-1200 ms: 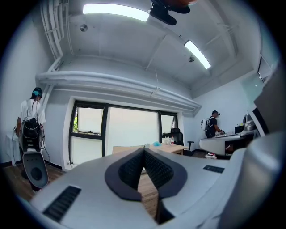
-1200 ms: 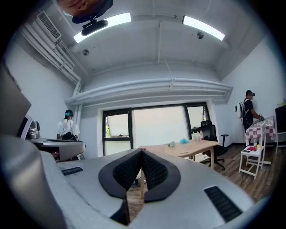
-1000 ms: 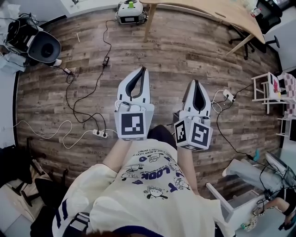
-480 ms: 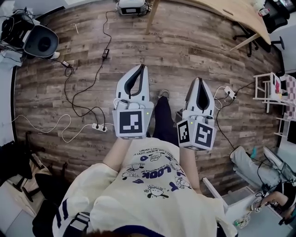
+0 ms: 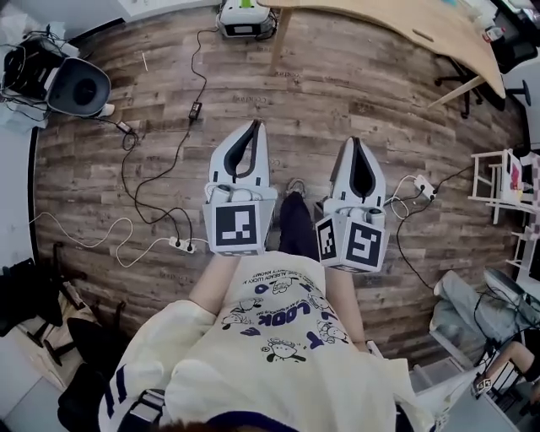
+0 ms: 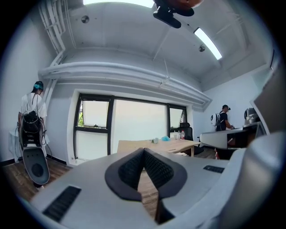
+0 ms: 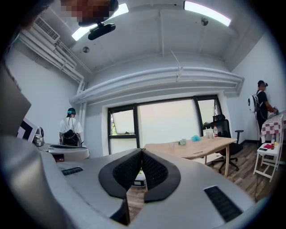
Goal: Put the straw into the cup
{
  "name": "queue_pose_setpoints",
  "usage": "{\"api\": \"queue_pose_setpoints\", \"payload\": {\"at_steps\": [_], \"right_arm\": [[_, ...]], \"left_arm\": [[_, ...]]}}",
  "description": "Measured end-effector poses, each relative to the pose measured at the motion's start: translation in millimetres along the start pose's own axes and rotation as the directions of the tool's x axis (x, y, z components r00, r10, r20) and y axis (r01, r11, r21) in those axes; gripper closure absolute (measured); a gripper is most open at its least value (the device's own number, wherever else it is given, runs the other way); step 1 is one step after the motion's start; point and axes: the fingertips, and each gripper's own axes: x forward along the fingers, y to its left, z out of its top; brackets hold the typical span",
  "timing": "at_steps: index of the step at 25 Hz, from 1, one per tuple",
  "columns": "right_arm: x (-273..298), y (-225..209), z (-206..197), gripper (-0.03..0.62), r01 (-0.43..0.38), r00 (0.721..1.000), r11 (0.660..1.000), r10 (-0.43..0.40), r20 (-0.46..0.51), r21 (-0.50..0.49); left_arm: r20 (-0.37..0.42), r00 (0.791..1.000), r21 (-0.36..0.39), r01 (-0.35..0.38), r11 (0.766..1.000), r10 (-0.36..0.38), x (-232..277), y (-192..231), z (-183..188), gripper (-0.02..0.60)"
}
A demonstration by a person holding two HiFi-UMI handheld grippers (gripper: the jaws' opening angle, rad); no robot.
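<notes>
Jaws together: left tool (image 5: 256,126), right tool (image 5: 354,143)

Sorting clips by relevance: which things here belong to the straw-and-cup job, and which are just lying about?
Job: left claw, shut, empty; right claw, shut, empty; table; cup-like things on it, too far to be sure. No straw seen.
Lying about: floor cables; power strip; office chair.
</notes>
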Motion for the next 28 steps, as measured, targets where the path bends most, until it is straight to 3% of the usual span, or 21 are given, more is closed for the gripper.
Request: {"api": "queue_pose_setpoints", "payload": {"at_steps": [17,28], "right_arm": [[122.7,-107.9,25.3,0.597,-0.031,0.999,0.999,0.03,0.036,0.019],[151.1,-143.3,18.5,0.597,0.001,1.0,0.999,-0.003,0.027,0.051]], "left_arm": [[0.035,0.999,0.035,0.011,0.999,-0.012,153.4,-56.3,36.2,0.555],[0.003,0.999,0.065,0.033,0.997,-0.033,194.6,-73.0,34.4,0.555]]}}
